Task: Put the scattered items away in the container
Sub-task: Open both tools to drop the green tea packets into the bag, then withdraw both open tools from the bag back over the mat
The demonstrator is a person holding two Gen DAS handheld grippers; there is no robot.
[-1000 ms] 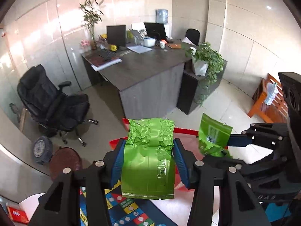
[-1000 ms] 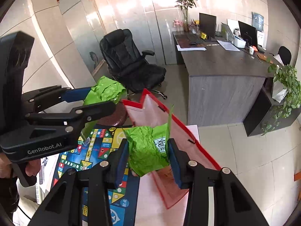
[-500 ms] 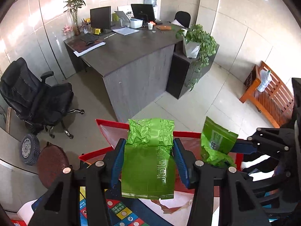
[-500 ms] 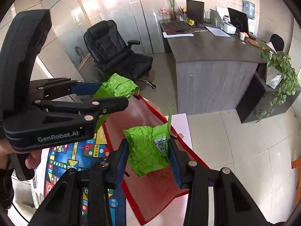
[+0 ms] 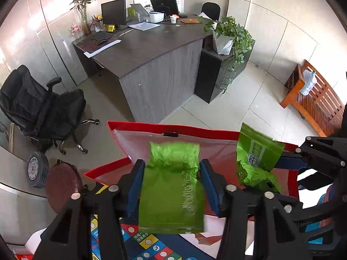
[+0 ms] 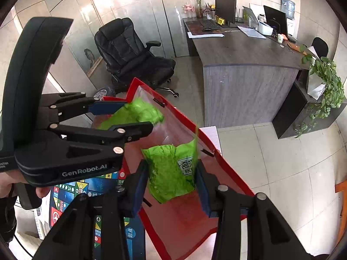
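You have 2 green packets in hand. Your left gripper (image 5: 171,182) is clenched on the flatter green packet (image 5: 173,190), and your right gripper (image 6: 172,177) is clenched on the crumpled green packet (image 6: 171,169). Both hang over the red-rimmed container (image 5: 216,151), which sits partly on the board-game mat (image 6: 69,195) on the tabletop. To do this step well, lower each packet until it sits well inside the red rim before you let go, so neither one lands on the edge and slides out. The packets look light and crinkly, so they may cling to the pads; spread the fingers fully. Keep the 2 grippers apart as you descend, since they sit close together, and release 1 at a time.
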